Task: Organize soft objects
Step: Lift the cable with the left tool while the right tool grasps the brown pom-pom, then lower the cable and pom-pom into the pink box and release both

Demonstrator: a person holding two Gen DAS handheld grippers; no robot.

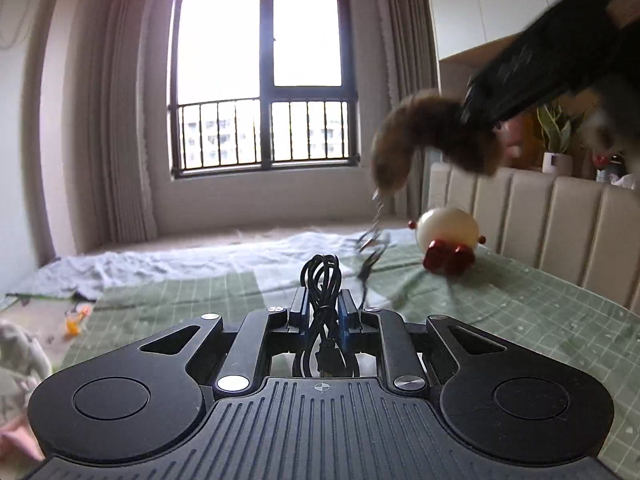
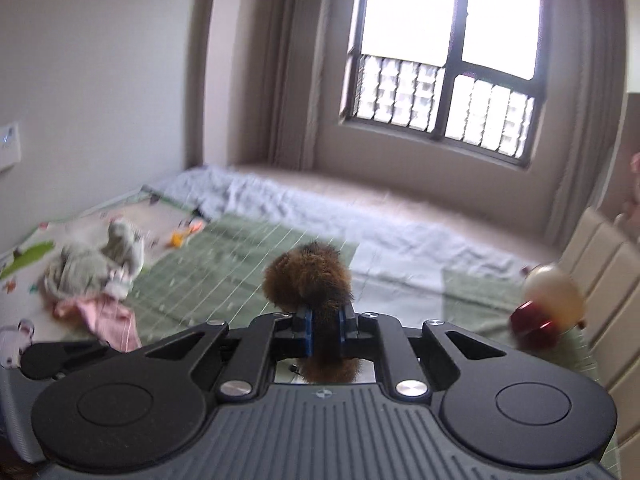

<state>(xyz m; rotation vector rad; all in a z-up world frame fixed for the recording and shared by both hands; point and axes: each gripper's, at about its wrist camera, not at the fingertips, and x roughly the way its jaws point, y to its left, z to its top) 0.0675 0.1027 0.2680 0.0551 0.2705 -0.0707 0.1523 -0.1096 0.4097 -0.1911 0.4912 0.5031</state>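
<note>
My left gripper point(image 1: 323, 308) is shut on a coiled black cable point(image 1: 320, 280), held above the green checked bed cover point(image 1: 500, 312). My right gripper point(image 2: 324, 328) is shut on a brown furry tail-like soft toy point(image 2: 308, 276). In the left wrist view that toy point(image 1: 424, 136) hangs from the right gripper point(image 1: 476, 116) at the upper right, blurred, with a thin metal ring chain point(image 1: 372, 240) dangling below it. A cream and red round plush point(image 1: 448, 236) lies on the bed by the headboard; it also shows in the right wrist view point(image 2: 548, 304).
A grey plush point(image 2: 96, 264) and pink cloth point(image 2: 100, 316) lie on the left part of the bed. A small orange item point(image 2: 178, 238) lies near them. A pale blue blanket point(image 2: 320, 208) runs along the far side. The padded headboard point(image 1: 540, 216) and a potted plant point(image 1: 556, 140) stand on the right.
</note>
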